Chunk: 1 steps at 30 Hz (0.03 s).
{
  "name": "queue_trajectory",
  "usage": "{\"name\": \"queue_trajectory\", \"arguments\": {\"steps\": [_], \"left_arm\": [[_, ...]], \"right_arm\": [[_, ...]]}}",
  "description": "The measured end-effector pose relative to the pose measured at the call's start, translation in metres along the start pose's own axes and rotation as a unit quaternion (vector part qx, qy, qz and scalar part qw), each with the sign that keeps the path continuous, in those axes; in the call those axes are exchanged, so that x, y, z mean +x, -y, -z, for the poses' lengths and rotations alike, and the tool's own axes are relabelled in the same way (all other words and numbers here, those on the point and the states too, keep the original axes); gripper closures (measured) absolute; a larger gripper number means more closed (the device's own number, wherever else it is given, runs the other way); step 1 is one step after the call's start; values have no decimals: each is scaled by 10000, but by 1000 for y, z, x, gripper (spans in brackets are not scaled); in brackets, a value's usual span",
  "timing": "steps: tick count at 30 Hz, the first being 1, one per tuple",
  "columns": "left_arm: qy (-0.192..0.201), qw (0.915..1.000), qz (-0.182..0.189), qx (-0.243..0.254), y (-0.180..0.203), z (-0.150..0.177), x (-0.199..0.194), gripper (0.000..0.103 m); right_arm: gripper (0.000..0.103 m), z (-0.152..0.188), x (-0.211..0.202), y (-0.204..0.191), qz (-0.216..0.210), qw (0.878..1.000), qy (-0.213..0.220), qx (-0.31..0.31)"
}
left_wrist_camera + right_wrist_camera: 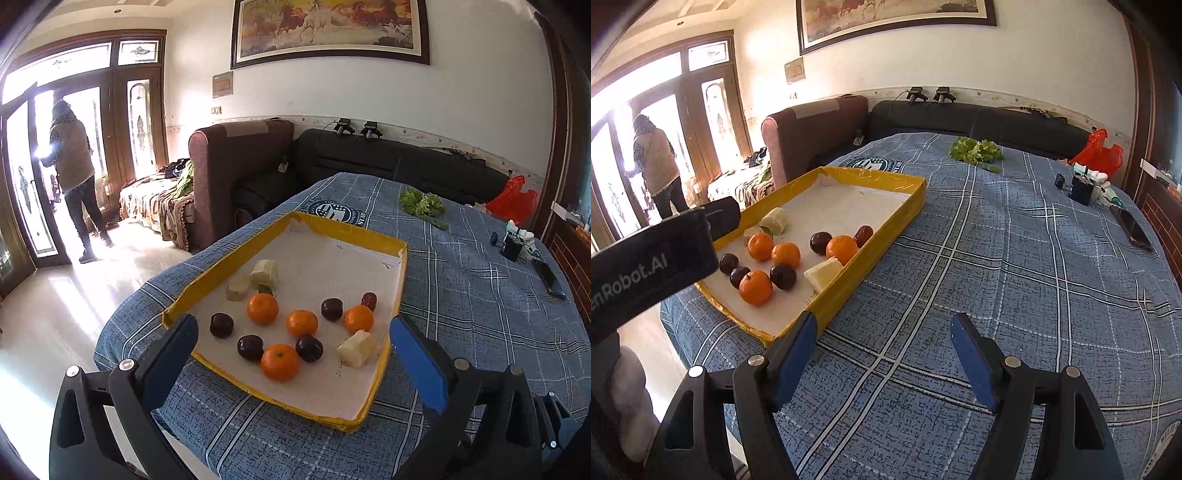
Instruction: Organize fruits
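A shallow tray with a yellow rim (351,232) (871,179) lies on the blue checked tablecloth (997,258). On its white floor lie several oranges (279,362) (755,287), several dark plums (250,347) (783,276), a red date (369,301) (863,235) and pale cut fruit pieces (356,349) (823,272). My left gripper (293,325) hovers open at the tray's near end, its fingers on either side of the fruit and nothing between the pads. My right gripper (884,325) stands open over bare cloth just right of the tray's near corner, also with nothing in it.
Lettuce (423,203) (977,150) lies at the table's far side. A red plastic bag (1097,155), small devices (1082,190) and a dark phone (1134,229) are at the right edge. Sofas stand behind the table. A person (72,177) stands at the far doorway.
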<state>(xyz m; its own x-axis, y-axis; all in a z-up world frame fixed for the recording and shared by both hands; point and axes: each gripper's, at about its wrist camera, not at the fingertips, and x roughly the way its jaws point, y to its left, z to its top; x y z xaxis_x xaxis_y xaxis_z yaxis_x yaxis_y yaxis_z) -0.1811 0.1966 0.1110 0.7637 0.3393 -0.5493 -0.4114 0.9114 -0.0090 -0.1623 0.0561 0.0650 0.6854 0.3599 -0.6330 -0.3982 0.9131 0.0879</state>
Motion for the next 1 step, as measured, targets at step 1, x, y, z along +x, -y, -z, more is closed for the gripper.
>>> {"name": "queue_trajectory", "arguments": {"steps": [1], "left_arm": [[-8, 10000, 26, 36, 4, -3, 1, 0]], "right_arm": [[24, -2, -2, 5, 28, 10000, 18, 71]]}}
